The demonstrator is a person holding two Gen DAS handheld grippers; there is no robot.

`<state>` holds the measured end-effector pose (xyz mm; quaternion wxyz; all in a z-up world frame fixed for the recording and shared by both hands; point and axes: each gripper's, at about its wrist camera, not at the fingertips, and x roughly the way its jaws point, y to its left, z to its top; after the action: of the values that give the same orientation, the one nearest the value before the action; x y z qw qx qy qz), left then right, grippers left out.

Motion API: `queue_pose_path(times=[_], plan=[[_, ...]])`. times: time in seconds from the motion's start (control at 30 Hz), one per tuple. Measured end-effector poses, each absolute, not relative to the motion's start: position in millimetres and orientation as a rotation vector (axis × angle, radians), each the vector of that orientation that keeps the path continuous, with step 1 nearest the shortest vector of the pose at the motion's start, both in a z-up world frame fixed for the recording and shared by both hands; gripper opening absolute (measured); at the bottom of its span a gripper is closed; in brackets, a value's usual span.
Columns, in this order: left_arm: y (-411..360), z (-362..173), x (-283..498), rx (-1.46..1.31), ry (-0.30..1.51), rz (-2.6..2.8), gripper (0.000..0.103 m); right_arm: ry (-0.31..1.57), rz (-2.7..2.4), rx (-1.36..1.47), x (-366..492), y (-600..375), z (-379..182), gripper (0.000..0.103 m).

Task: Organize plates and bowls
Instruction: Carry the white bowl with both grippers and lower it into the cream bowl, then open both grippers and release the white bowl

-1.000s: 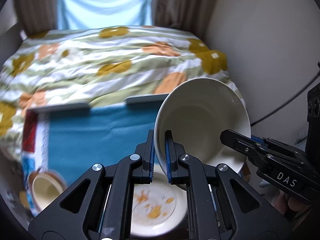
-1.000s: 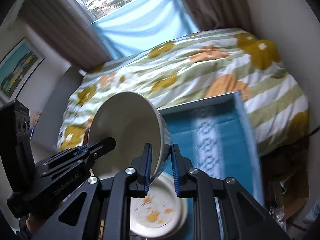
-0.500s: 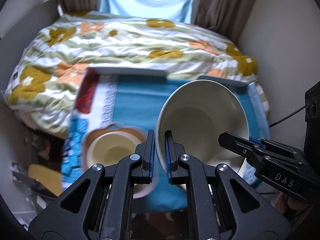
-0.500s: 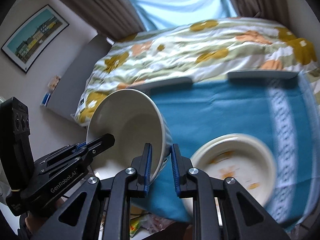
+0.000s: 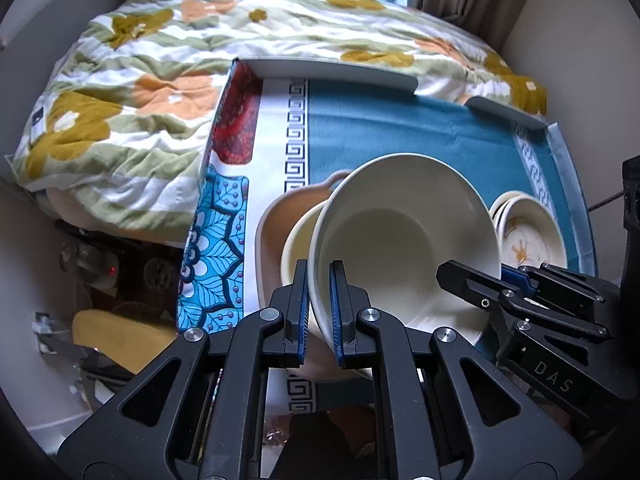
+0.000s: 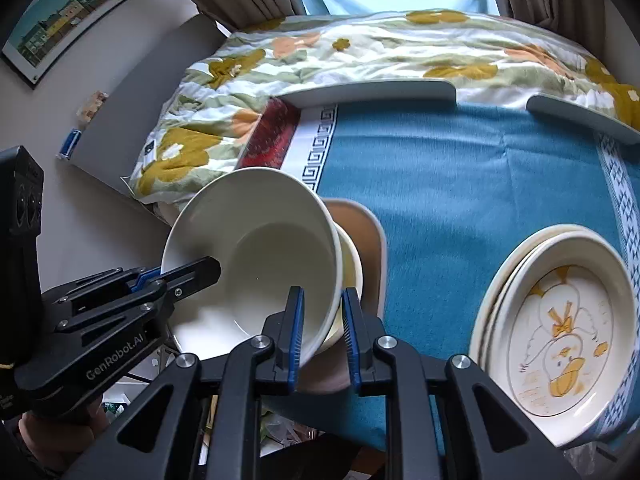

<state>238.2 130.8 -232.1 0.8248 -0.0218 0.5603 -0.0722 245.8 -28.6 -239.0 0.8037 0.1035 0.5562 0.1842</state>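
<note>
A large cream bowl [image 5: 404, 236] is held tilted between both grippers, also in the right wrist view [image 6: 260, 248]. My left gripper [image 5: 319, 312] is shut on its left rim. My right gripper [image 6: 320, 332] clamps the opposite rim; it also shows in the left wrist view [image 5: 472, 288]. The bowl hangs just over a yellow bowl [image 5: 298, 248] nested in a tan handled dish [image 5: 276, 220]. A stack of cream plates [image 6: 560, 308] with a duck print lies to the right on the blue cloth.
The table [image 6: 460, 168] is covered by a blue patterned cloth and has raised grey rim pieces [image 6: 372, 90] at the back. A bed with a flowered quilt [image 5: 160, 60] lies behind. A wall is close on the right. Clutter sits on the floor at left.
Both grippers have carried the cream bowl leftward from above the duck plates to above the tan dish and lowered it. The grip on the bowl is unchanged.
</note>
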Motion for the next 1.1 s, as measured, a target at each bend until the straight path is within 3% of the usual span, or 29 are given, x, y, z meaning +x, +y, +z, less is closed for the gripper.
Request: queue_pose_path(times=[1.1], plan=[[119,-264,253,0.161,1.219,-0.127,0.008,1.266,0.33,0.126,254,-11,-261,0.018]])
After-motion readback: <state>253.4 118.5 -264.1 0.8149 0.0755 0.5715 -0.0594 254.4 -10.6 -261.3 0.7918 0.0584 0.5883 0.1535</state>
